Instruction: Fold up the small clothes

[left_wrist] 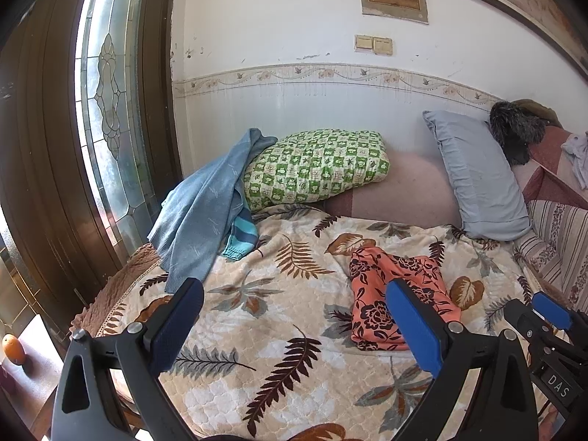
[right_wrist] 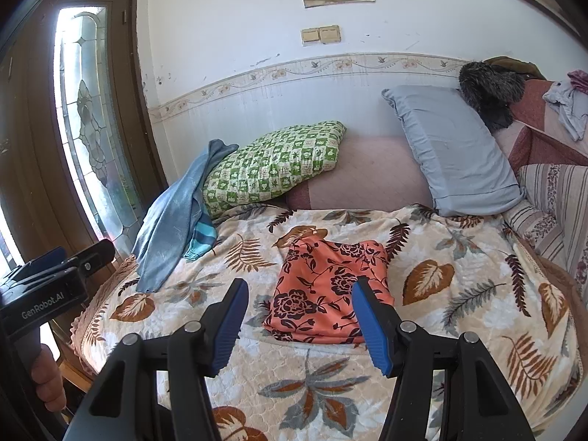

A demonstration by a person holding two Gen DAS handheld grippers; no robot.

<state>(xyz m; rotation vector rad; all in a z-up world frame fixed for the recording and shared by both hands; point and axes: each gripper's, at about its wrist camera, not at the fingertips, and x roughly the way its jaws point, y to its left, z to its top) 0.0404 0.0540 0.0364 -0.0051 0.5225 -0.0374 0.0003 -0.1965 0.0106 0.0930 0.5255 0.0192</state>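
Observation:
An orange garment with dark flowers (left_wrist: 395, 294) (right_wrist: 327, 290) lies folded on the leaf-patterned blanket (left_wrist: 279, 316) (right_wrist: 459, 294). My left gripper (left_wrist: 294, 297) is open and empty, above the blanket to the left of the garment. My right gripper (right_wrist: 299, 296) is open and empty, held just short of the garment's near edge. The right gripper also shows at the right edge of the left wrist view (left_wrist: 544, 316). A blue garment (left_wrist: 200, 213) (right_wrist: 169, 220) lies draped at the bed's left, over a striped teal piece (left_wrist: 240, 237) (right_wrist: 202, 239).
A green checked pillow (left_wrist: 316, 165) (right_wrist: 272, 165) and a grey-blue pillow (left_wrist: 477, 176) (right_wrist: 455, 154) lean against the wall. A dark furry item (left_wrist: 514, 128) (right_wrist: 488, 84) and a pale cloth (right_wrist: 569, 103) lie on the sofa arm at right. A glass-panelled door (left_wrist: 106, 103) stands at left.

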